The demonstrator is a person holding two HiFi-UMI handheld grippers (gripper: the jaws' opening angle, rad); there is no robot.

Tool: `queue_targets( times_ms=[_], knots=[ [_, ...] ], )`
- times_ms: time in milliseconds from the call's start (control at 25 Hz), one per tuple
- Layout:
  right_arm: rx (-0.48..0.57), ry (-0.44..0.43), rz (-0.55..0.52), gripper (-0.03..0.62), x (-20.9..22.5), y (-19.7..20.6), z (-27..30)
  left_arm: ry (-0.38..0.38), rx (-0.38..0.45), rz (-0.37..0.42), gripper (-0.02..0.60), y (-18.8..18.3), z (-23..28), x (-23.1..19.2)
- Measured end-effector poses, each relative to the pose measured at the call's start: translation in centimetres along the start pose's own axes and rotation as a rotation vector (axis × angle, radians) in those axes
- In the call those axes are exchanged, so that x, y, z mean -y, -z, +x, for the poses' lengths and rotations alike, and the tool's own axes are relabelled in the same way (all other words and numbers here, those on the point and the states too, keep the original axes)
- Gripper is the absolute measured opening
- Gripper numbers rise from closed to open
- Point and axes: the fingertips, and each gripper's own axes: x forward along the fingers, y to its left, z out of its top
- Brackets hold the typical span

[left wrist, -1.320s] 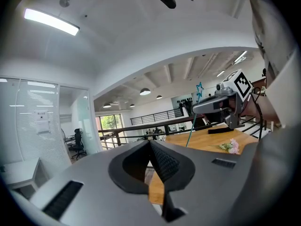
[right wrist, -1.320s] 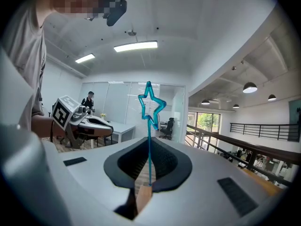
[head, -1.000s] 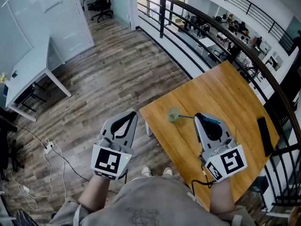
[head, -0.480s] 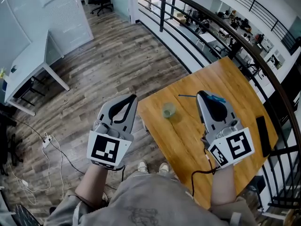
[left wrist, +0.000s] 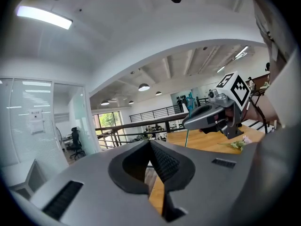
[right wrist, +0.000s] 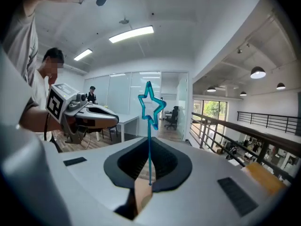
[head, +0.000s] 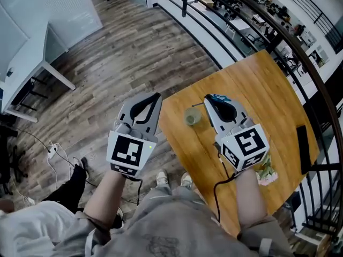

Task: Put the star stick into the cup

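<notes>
Star stick [right wrist: 149, 142] clamped in right gripper [right wrist: 150, 181], centre frame just right of cup [head: 193, 116], may pivot in so slim a pinch and miss the rim; left gripper [head: 154, 96] jaws together on nothing.

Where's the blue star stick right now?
The star stick is pinched in the right claw. In the head view that claw is over the wooden table, just right of the cup.

Head view steeply down, table [head: 268, 103] shared
</notes>
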Motion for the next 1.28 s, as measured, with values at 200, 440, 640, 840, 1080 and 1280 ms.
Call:
queue_targets(
  times_ms=[200, 440, 640, 840, 1080, 1280],
  knots=[
    [-0.123, -0.015, 0.049, 0.04, 0.2, 6.1, 2.8, 0.041, -0.103, -0.057, 0.017, 5.5, 2.1, 0.8],
    [-0.26, -0.026, 0.122, 0.04, 0.9, 13.1, 5.4, 0.088, -0.224, -0.125, 0.017, 11.5, 4.2, 2.2],
    [-0.36, -0.032, 0.16, 0.04, 0.9, 18.2, 7.0, 0.119, -0.302, -0.164, 0.017, 15.8, 4.8, 3.4],
    [-0.384, -0.03, 0.184, 0.041, 1.1, 20.5, 7.7, 0.138, -0.347, -0.195, 0.017, 17.9, 4.6, 4.7],
    [-0.406, 0.0, 0.194, 0.074, 1.3, 21.4, 8.0, 0.149, -0.359, -0.206, 0.017, 18.4, 4.2, 5.5],
    [-0.401, 0.024, 0.201, 0.166, 1.8, 21.1, 7.2, 0.152, -0.349, -0.194, 0.017, 17.7, 4.2, 5.8]
  ],
)
